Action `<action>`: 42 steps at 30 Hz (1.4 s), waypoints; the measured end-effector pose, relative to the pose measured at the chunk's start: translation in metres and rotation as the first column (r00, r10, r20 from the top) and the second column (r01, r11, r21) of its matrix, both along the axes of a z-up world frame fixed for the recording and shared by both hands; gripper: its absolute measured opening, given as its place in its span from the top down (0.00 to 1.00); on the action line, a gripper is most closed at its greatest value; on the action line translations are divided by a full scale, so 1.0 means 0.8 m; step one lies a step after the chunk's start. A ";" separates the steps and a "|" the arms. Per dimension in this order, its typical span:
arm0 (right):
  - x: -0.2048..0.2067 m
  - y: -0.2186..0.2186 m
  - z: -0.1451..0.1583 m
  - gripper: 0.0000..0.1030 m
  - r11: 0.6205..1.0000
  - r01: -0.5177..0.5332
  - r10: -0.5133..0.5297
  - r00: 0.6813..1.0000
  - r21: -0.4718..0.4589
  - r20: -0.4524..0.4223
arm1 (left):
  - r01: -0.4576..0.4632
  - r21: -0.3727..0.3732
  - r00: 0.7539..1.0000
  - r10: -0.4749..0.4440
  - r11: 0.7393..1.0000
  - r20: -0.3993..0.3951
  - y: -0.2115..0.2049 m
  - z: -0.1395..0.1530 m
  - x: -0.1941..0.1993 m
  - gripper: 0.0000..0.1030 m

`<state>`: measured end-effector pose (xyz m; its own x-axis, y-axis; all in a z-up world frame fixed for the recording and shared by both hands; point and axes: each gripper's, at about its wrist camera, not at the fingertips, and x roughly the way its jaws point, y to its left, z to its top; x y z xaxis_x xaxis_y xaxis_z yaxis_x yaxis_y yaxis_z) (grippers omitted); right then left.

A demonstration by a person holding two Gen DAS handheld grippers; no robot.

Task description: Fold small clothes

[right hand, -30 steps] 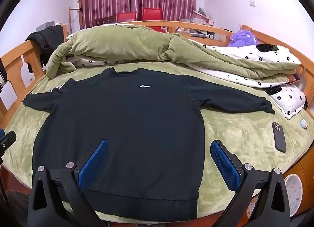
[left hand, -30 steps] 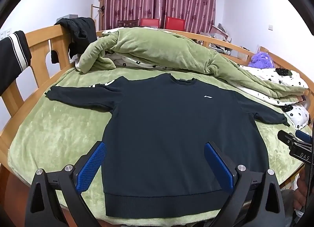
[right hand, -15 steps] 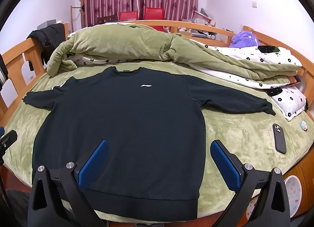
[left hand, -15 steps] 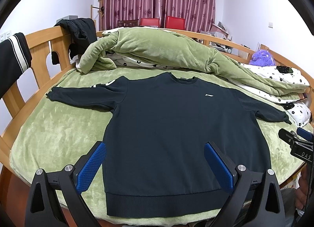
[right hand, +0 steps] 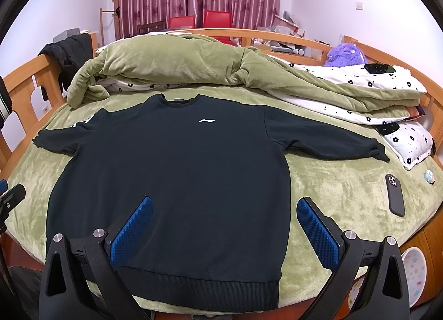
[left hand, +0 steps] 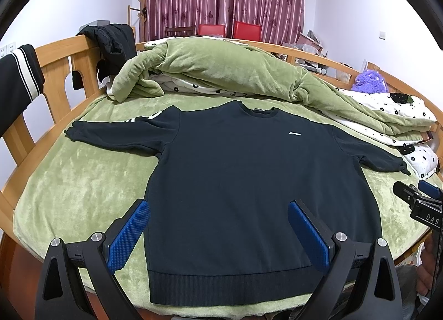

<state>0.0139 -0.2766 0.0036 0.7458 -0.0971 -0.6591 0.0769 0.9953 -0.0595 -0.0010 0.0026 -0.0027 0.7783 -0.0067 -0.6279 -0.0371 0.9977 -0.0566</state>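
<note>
From the left wrist view, the left gripper point(left hand: 218, 234) is held wide apart with nothing between its blue ribbed pads point(left hand: 127, 239), above the near hem of a dark navy long-sleeved sweatshirt point(left hand: 249, 187). The sweatshirt is spread flat, front up, on a green plush bed cover point(left hand: 74, 190), directly ahead of the gripper, with both sleeves stretched outward. Beyond its collar a rumpled olive-green quilt point(left hand: 221, 71) is heaped. Part of the right gripper point(left hand: 418, 203) is seen at the right edge.

From the right wrist view, the right gripper point(right hand: 224, 233) is likewise spread wide and empty, its right pad over the cover just beside the sweatshirt point(right hand: 177, 176). A black-cased phone point(right hand: 395, 195) lies on the cover point(right hand: 332, 190) to the right, well apart from the sleeve cuff.
</note>
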 end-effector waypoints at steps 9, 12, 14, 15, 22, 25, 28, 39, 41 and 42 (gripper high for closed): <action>0.000 0.000 0.000 0.01 1.000 0.000 0.000 1.000 0.000 -0.001 | -0.002 -0.001 1.000 0.002 1.000 -0.001 -0.001 0.000 0.000 0.02; 0.000 0.000 0.000 0.01 1.000 0.000 0.000 1.000 0.000 0.000 | -0.001 0.000 1.000 0.001 1.000 -0.001 -0.001 0.000 0.001 0.02; 0.000 0.000 0.000 0.01 1.000 0.000 0.000 1.000 -0.001 0.000 | -0.001 0.000 1.000 0.001 1.000 -0.002 0.000 -0.001 0.001 0.02; 0.000 0.000 0.000 0.01 1.000 0.000 0.000 1.000 0.000 0.000 | -0.001 0.000 1.000 0.001 1.000 -0.002 0.000 -0.001 0.001 0.02; 0.000 0.001 0.001 0.01 1.000 -0.001 0.001 1.000 -0.001 0.000 | 0.000 -0.003 1.000 0.000 1.000 -0.001 0.001 -0.001 0.001 0.02; 0.000 0.001 0.001 0.01 1.000 -0.001 0.001 1.000 -0.001 0.000 | 0.000 -0.002 1.000 0.000 1.000 -0.003 0.001 -0.001 0.002 0.02; 0.000 0.001 0.001 0.01 1.000 0.000 0.000 1.000 -0.002 0.000 | 0.000 -0.002 1.000 0.000 1.000 -0.003 0.001 -0.001 0.001 0.02; 0.000 0.001 0.001 0.01 1.000 0.000 0.000 1.000 -0.001 0.001 | -0.001 -0.004 1.000 0.001 1.000 -0.003 0.002 -0.002 0.002 0.02; 0.000 0.001 0.001 0.01 1.000 0.000 0.000 1.000 -0.002 0.001 | 0.000 -0.005 1.000 0.000 1.000 -0.003 0.002 -0.002 0.002 0.02; 0.000 0.001 0.001 0.01 1.000 0.000 0.000 1.000 -0.003 0.001 | 0.000 -0.005 1.000 0.000 1.000 -0.003 0.002 -0.002 0.002 0.02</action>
<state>0.0135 -0.2754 0.0045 0.7463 -0.0986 -0.6582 0.0768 0.9951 -0.0620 0.0006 0.0045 -0.0039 0.7766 -0.0094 -0.6299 -0.0375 0.9974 -0.0612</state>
